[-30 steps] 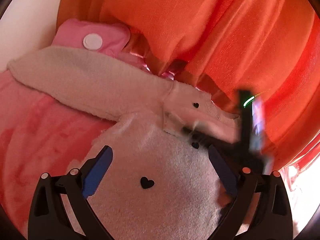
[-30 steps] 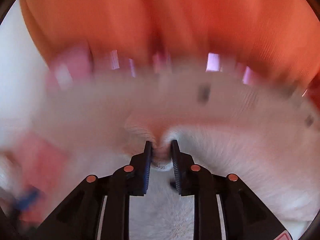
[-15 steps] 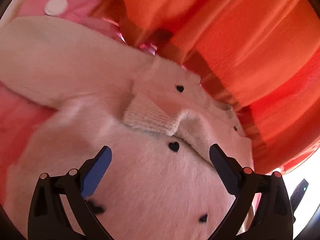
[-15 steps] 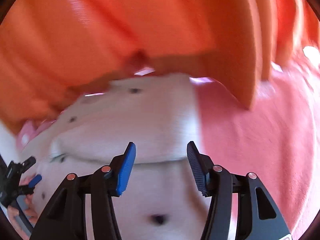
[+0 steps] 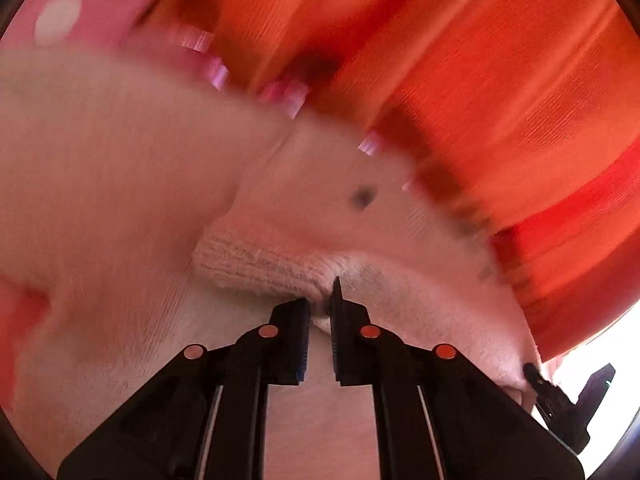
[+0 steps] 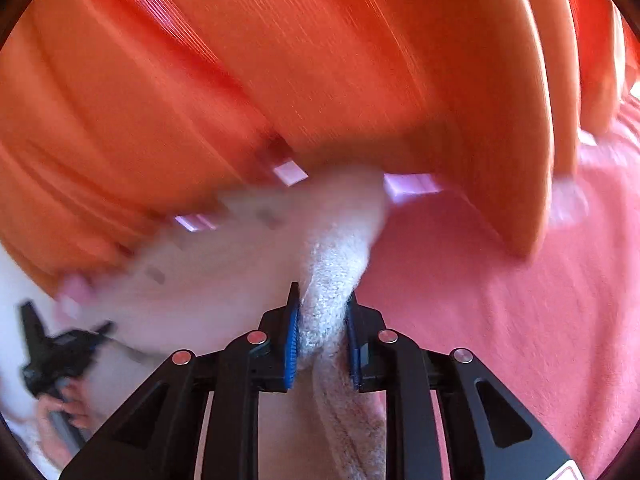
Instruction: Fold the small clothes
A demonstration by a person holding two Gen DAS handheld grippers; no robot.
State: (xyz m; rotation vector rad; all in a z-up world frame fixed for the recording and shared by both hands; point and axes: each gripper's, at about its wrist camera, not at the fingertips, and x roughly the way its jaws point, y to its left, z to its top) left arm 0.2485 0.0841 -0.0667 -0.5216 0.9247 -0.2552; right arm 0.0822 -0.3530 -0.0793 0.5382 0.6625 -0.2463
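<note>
1. My left gripper (image 5: 319, 308) was pinched nearly shut on the ribbed knit edge of the white sweater (image 5: 140, 168), w/ only a thin bit of fabric showing between the pads.
2. My right gripper (image 6: 320, 316) was clamped on a thicker roll of the same sweater's edge, fingers narrow, cloth bulging out above them.
3. The sweater lay on the pink bedcover (image 6: 500, 320), right below the orange curtain (image 6: 320, 60); a pink pillow (image 5: 88, 4) sat at the far left.
4. Both views were blurred, so I couldn't tell how many layers each pinch held.
5. To do this fold well, I judged both grips had to lift together & travel at the same pace, keeping the edge taut betw. them so no sag or twist formed.
6. I judged it best to stay low, clear of the curtain, lay the edge flat, then let go.
7. Risk as I saw it: my left pinch looked shallow & could've slipped.
</note>
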